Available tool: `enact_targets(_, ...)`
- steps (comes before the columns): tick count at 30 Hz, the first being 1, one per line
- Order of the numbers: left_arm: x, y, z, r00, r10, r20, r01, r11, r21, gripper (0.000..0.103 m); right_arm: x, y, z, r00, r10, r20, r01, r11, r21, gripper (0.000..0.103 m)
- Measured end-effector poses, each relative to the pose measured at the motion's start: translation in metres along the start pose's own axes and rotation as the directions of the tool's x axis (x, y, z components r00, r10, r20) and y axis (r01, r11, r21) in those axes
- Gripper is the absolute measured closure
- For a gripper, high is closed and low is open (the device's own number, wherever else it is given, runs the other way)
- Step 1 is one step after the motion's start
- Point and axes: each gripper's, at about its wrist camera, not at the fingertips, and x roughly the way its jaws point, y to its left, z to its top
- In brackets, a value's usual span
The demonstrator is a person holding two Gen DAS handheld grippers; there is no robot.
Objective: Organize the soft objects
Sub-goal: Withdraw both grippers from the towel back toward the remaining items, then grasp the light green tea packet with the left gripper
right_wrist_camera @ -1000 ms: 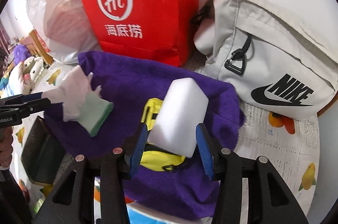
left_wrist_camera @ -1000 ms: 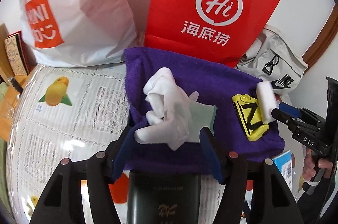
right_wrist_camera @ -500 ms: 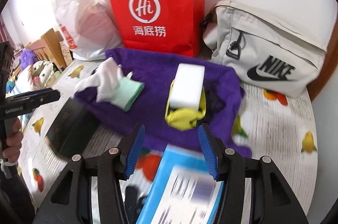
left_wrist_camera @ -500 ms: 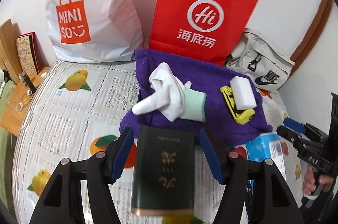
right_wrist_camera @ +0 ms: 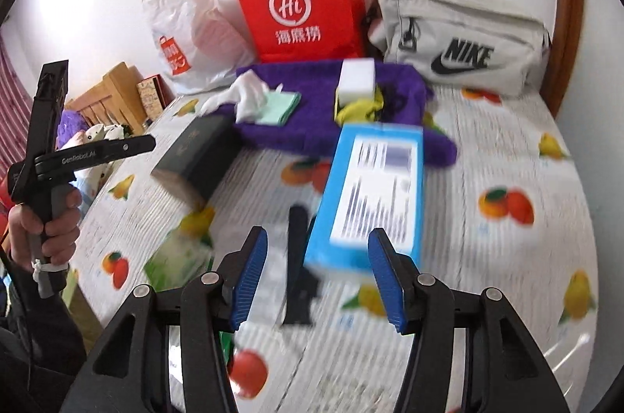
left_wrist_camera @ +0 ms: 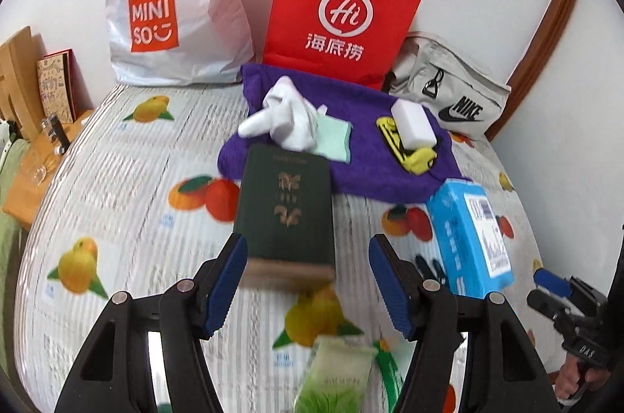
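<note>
A purple towel (left_wrist_camera: pixel 366 109) lies at the back of the fruit-print table. On it rest a crumpled white cloth (left_wrist_camera: pixel 284 116), a mint-green cloth (left_wrist_camera: pixel 333 136), and a white sponge (left_wrist_camera: pixel 413 124) on top of a yellow item (left_wrist_camera: pixel 409 151). My left gripper (left_wrist_camera: pixel 308 249) hovers open, well short of the towel, over the near end of a dark green book (left_wrist_camera: pixel 286 202). My right gripper (right_wrist_camera: pixel 318 241) is open too, with the near end of a blue box (right_wrist_camera: pixel 374 194) showing between its fingers, untouched. The towel (right_wrist_camera: pixel 319 97) sits beyond that box.
A red paper bag (left_wrist_camera: pixel 339 15), a white plastic bag (left_wrist_camera: pixel 175 3) and a grey Nike bag (left_wrist_camera: pixel 448 89) line the wall behind the towel. A green packet (left_wrist_camera: pixel 335 378) and a black object (right_wrist_camera: pixel 298 257) lie near the front. A person's hand (right_wrist_camera: pixel 46 225) holds the left gripper.
Both grippers have drawn back from the towel toward the table's front. The white sponge that stood between the right fingers now lies on the yellow item. The book and blue box have come into view.
</note>
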Motion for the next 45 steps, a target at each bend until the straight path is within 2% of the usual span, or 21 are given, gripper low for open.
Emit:
enact_targets(2,-0.002,0.0,-0.01,1.0,0.003,-0.007,-0.003,1.0,0.006,0.04,0.009,0.001,-0.011,1.0,0.005,-0.023,-0.004,1.0,0.02,0.053)
enact_targets(7,-0.005,0.007,-0.036,1.0,0.006,-0.014,-0.006,1.0,-0.013,0.04,0.039,0.005,-0.03,0.995,0.049,-0.084,-0.043,0.996,0.072,0.067)
enact_targets(13,-0.003,0.022,-0.059,0.999,0.03,-0.046,-0.031,0.999,-0.03,0.04,0.067,0.013,-0.034,0.993,0.023,-0.117,-0.015,0.997,0.069,0.068)
enact_targets(18,-0.003,0.029,-0.065,0.998,0.037,-0.05,-0.039,0.998,-0.042,0.04,0.085,0.009,-0.036,0.99,-0.008,-0.14,0.022,0.995,0.101,0.068)
enact_targets(23,0.001,0.032,-0.069,0.998,0.033,-0.057,-0.036,0.998,-0.047,0.04,0.093,0.01,-0.035,0.993,-0.019,-0.12,0.034,0.992,0.125,0.067)
enact_targets(25,0.003,0.031,-0.069,0.997,0.03,-0.065,-0.033,0.998,-0.048,0.04,0.094,0.011,-0.034,0.994,-0.019,-0.111,0.033,0.991,0.126,0.068)
enact_targets(26,0.004,0.031,-0.07,0.997,0.028,-0.066,-0.031,0.998,-0.047,0.04,0.093,0.012,-0.035,0.994,-0.021,-0.111,0.033,0.993,0.113,0.075)
enact_targets(34,0.005,0.031,-0.075,0.997,0.016,-0.072,-0.02,0.998,-0.058,0.04,0.074,0.008,-0.036,0.996,0.019,-0.088,-0.008,0.992,0.123,0.075)
enact_targets(41,0.007,0.03,-0.079,0.997,0.002,-0.077,-0.007,0.998,-0.07,0.04,0.049,0.016,-0.047,0.996,0.012,-0.084,-0.006,0.998,0.065,0.075)
enact_targets(42,0.008,0.03,-0.079,0.997,0.0,-0.079,-0.006,0.997,-0.071,0.04,0.045,0.015,-0.05,0.996,0.007,-0.085,-0.002,0.998,0.064,0.078)
enact_targets(44,0.009,0.03,-0.08,0.997,0.0,-0.082,-0.006,0.997,-0.072,0.04,0.038,0.011,-0.057,0.995,0.007,-0.102,0.0,0.998,0.061,0.095)
enact_targets(45,0.009,0.031,-0.081,0.997,0.0,-0.082,-0.006,0.997,-0.073,0.04,0.036,0.01,-0.061,0.994,0.001,-0.109,0.005,0.998,0.055,0.095)
